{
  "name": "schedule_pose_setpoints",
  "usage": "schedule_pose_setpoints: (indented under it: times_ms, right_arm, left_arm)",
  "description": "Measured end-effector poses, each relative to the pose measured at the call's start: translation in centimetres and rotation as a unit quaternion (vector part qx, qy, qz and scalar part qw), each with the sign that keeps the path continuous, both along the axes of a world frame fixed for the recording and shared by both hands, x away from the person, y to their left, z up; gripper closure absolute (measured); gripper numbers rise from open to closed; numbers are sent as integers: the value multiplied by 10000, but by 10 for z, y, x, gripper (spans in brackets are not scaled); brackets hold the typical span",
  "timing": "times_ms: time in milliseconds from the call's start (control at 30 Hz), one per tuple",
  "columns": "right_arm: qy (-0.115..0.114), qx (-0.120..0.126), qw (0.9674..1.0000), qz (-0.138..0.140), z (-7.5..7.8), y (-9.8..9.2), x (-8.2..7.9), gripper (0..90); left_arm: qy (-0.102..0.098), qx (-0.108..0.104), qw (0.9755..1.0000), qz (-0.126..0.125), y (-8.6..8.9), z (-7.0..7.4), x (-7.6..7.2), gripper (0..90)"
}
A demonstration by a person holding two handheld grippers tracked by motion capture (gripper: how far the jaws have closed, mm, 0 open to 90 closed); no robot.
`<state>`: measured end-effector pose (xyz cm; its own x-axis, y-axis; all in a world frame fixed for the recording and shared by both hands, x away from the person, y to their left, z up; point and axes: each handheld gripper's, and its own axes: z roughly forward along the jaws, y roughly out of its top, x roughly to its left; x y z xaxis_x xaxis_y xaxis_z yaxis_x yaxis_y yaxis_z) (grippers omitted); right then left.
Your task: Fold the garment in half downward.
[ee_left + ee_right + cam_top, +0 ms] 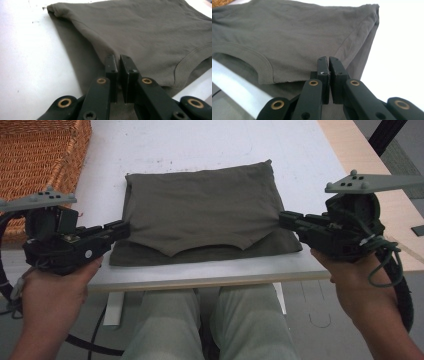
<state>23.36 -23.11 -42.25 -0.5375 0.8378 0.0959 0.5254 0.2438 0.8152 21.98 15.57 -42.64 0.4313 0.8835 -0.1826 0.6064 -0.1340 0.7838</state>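
A folded shirt [205,210] is lying on the white counter [300,150]. The left gripper [117,230] and right gripper [287,218] are pinching its side edges, jaws pressed together. A wicker basket [35,155] is sitting well clear at far left.

The high view looks forward and down on the desk [300,150] from above the person's side. Each gripper view rides low and close behind its own fingers [111,65], facing inward across the folded olive garment [200,210], which all three views share.
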Motion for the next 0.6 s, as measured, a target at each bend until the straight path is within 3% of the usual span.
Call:
schedule_pose_setpoints:
  times_ms: [200,300,433,500,600]
  right_arm:
    - [185,-105,9998,-65,-19,2,-2,862]
    - [45,-108,9997,-235,-20,-1,-1,653]
    - [-263,29,9987,-441,-15,-12,10,397]
    - [-409,107,9979,-493,-13,-17,19,316]
    - [-613,108,9961,-633,-11,-22,28,198]
  left_arm:
    - [157,94,9998,121,-1,-15,3,806]
    - [36,179,9992,347,0,-17,7,512]
    - [-285,145,9979,569,1,-15,14,282]
    - [-508,68,9968,613,1,-13,18,238]
    - [-580,-15,9962,650,0,-12,24,168]
